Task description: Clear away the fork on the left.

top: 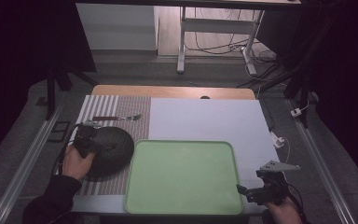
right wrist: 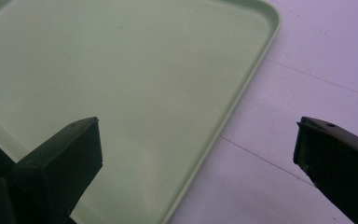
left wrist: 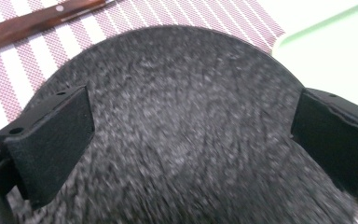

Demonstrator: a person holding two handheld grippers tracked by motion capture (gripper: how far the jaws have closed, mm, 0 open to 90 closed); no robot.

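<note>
Clearly the left tool (top: 87,139) hovers wide open over the black plate (top: 109,150), which sits on the striped mat (top: 121,109) beside the green tray (top: 182,177). Better catch the rim squarely before closing. Right tool (top: 254,192) waits open.

— What sort of room is this, a dining room?

— No, a lab or recording studio. Black curtains (top: 23,56) hang at nine and three o'clock, and metal rails (top: 25,161) run along the floor on both sides of the surface (top: 205,119).

— And at twelve?

— A white desk frame (top: 214,28) with loose cables (top: 223,46) tangled on the floor beneath. The striped placemat (top: 116,109) and green tray (top: 184,177) look like staged props.
</note>
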